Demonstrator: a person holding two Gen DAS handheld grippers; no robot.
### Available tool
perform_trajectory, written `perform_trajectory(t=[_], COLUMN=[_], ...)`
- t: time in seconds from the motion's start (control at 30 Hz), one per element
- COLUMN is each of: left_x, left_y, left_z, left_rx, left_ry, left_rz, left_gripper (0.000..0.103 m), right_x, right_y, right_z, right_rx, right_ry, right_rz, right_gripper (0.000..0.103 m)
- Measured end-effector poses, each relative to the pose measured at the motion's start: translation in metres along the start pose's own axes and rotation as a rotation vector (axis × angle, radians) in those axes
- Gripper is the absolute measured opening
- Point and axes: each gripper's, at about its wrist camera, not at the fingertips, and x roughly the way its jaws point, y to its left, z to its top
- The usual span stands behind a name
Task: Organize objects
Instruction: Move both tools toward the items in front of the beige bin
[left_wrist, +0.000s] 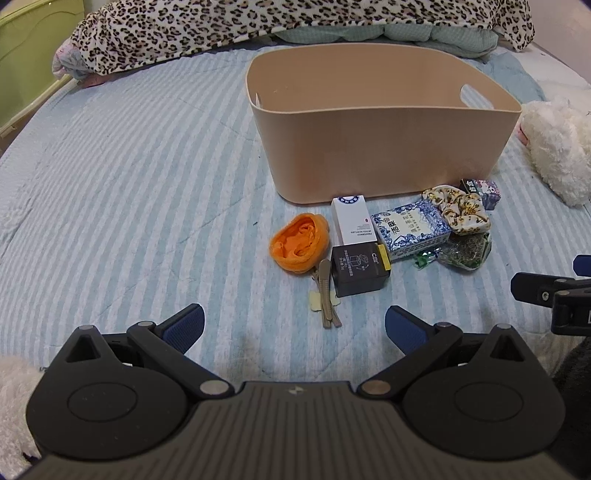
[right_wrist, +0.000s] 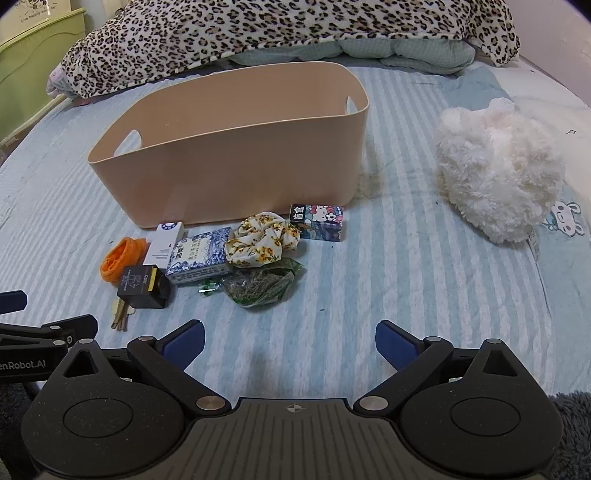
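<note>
Left wrist view gives us the left hand-held gripper (left_wrist: 294, 326) low over the striped bed cover (left_wrist: 129, 192), its blue pads spread wide and nothing between them. Going left to right ahead of it, we see an orange cloth (left_wrist: 300, 243), tan hair clips (left_wrist: 327, 295) lying on the cover just beside it, a black box (left_wrist: 360, 271) with a yellow edge, and a white carton (left_wrist: 352, 221) behind that box. Next comes a blue-patterned box (left_wrist: 410, 229), then a clear bag of green dried leaves (left_wrist: 461, 253) and a floral scrunchie (left_wrist: 460, 208), with a small cartoon box (left_wrist: 484, 190) furthest right. All these lie clustered in front of the beige basket (left_wrist: 384, 155), which stands upright on the bed; we cannot see its floor.

From the right wrist view, the right hand-held gripper (right_wrist: 290, 338) also hovers with its fingers wide apart, gripping nothing, near the bag of leaves. A white fluffy plush (right_wrist: 495, 173) sits well apart to the right of the basket, and a leopard-print blanket (right_wrist: 277, 33) is heaped behind.
</note>
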Motion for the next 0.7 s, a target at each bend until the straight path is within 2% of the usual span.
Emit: perform_trajectory(t=[0.1,0.57,0.7], left_x=[0.008,0.058,0.075], left_y=[-0.001,0.002,0.003], left_z=[0.002,0.008,0.005], left_rx=[0.001,-0.016,-0.008], left_ry=[0.011,0.069,0.099], left_rz=[-0.003,-0.017,-0.017], left_gripper=[0.103,0.103,0.103], right_x=[0.006,0.041,0.056], right_y=[0.0,0.01,0.013], right_z=[0.002,0.016,0.019], right_rx=[-0.004,-0.023,-0.029], right_ry=[0.011,0.022,0.026], right_rz=[0.001,0.041,0.029], right_gripper=[0.096,0.096,0.091])
